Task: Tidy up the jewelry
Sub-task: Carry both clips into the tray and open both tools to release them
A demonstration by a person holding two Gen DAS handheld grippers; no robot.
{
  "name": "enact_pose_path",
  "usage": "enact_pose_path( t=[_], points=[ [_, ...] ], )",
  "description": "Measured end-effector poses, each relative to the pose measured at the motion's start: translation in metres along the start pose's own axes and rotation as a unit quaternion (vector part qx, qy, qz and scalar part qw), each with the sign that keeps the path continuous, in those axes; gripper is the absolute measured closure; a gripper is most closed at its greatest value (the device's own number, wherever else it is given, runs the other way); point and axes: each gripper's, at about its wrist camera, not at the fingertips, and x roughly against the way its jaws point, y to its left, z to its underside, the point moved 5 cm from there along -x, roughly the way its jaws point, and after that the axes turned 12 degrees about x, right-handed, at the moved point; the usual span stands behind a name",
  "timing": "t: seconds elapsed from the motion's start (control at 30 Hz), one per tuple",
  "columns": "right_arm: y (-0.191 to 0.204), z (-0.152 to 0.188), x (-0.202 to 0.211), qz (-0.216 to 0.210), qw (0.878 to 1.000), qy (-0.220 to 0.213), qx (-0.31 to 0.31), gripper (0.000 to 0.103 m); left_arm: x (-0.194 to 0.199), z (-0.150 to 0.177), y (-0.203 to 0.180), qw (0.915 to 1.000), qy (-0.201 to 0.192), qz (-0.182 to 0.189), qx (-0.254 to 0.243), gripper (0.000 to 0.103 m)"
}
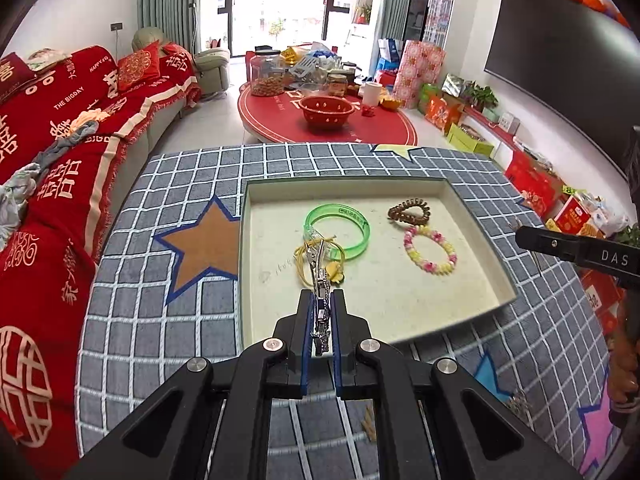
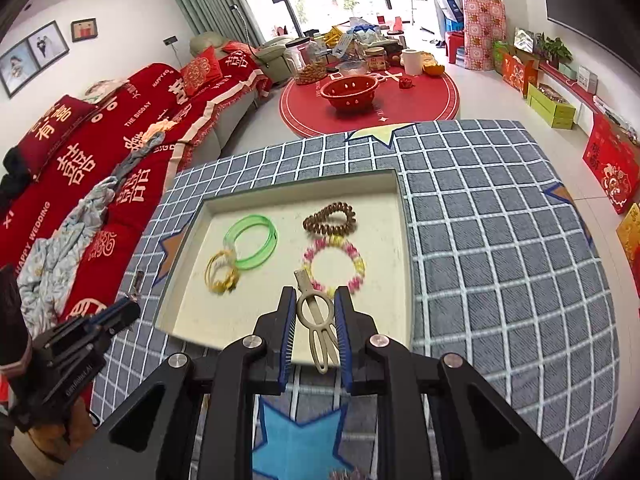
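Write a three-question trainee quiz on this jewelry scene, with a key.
1. True or false: the left gripper holds a silver clip.
2. Which lies in the tray? A) a watch B) a green bangle C) a spoon
3. What does the right gripper hold?

Key: 1 true. 2 B. 3 a beige hair clip.

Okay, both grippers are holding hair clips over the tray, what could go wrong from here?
1. The silver clip juts far past the left gripper; it might snag the yellow hair tie.
2. The beige clip in the right gripper could land on the bead bracelet.
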Motion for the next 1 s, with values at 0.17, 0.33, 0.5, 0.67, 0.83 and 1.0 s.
enact_pose_path(
  t=[0.17, 0.33, 0.5, 0.67, 0.83, 1.0],
  points=[
    [-0.005, -0.016, -0.037, -0.001, 1.000, 0.011, -0.014, 0.082, -0.037, -0.010, -0.004, 0.9998, 0.014, -0.012, -0.006, 0.082],
    [-0.010, -0.016, -0.067, 0.010, 1.000, 0.024, -0.013, 0.082, -0.065, -0.009, -0.007, 0.9991, 0.030, -0.025, -0.016, 0.082],
    [-0.016, -0.009, -0.089, 0.021, 0.999, 0.040, -0.013, 0.082, -0.081, -0.006, -0.004, 0.9982, 0.038, -0.041, -0.020, 0.082],
    [-0.018, 0.000, -0.102, 0.030, 0.998, 0.051, -0.010, 0.082, -0.089, -0.003, -0.006, 0.9973, 0.038, -0.054, -0.032, 0.082],
    [-0.018, 0.005, -0.107, 0.033, 0.998, 0.056, -0.007, 0.081, -0.091, -0.001, -0.010, 0.9958, 0.024, -0.072, -0.050, 0.082],
    [-0.018, 0.007, -0.111, 0.029, 0.998, 0.063, -0.008, 0.075, -0.089, -0.002, -0.010, 0.9943, 0.020, -0.089, -0.056, 0.082]
  ],
)
